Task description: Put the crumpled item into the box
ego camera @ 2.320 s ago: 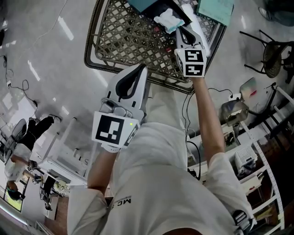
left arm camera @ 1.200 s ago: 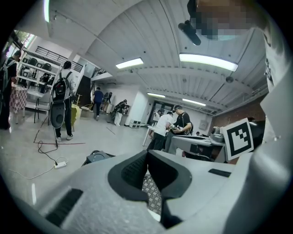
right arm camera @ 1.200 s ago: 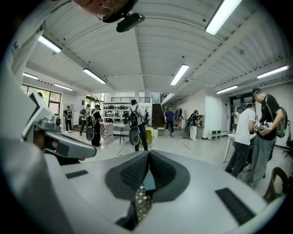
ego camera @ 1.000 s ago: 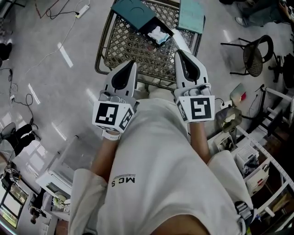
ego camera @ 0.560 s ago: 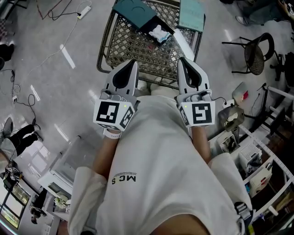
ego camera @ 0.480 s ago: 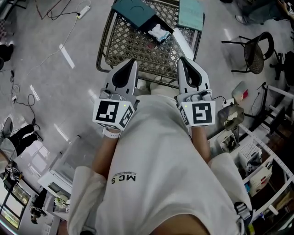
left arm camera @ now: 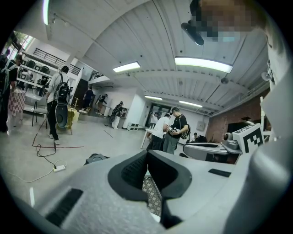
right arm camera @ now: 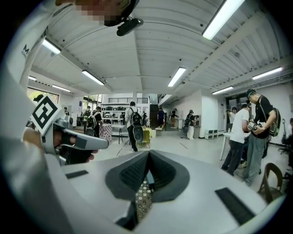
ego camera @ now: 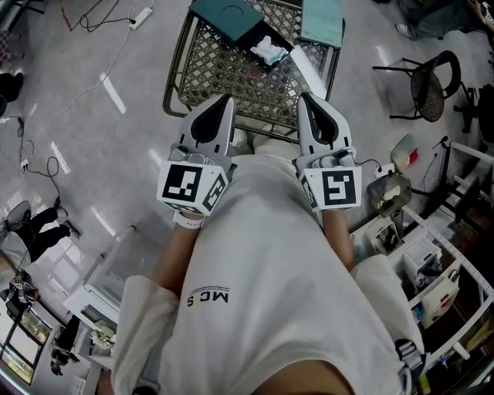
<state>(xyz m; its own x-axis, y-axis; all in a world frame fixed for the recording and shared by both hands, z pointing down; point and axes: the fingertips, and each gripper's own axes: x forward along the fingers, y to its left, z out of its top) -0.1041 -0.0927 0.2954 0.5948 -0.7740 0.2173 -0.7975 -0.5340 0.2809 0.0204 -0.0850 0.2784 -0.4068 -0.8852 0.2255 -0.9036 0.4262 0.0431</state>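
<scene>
At the far end of the lattice worktop, the crumpled white item sits inside the dark open box. A teal panel touches the box on its left; lid or part of the box, can't tell. A pale teal sheet lies just right of the box, w/ a white strip nearer the worktop's near edge.

Both grippers are held close to the person's torso, well short of the box. The left gripper has its jaws together at the tips, nothing between them. In the left gripper view the left gripper shows only a sliver of lattice through the gap below the pads. The right gripper is the same; in its own view the right gripper has jaws closed tip to tip & is empty.

Judgement: the item looks to be in the box already, so the placing step seems done & the hands are parked. Next move prob. calls for little beyond keeping clear of the worktop. If the item needs seating deeper, one gripper would have to reach fwd over the lattice, open up & nudge w/o tipping the box.

Hard to make out: how deep the item sits, & whether any of it hangs over the rim; too small in the head view. The gripper views look out across the room, not at the box, so no close check. The worktop's far edge & the teal panel are cut off at the frame top.
</scene>
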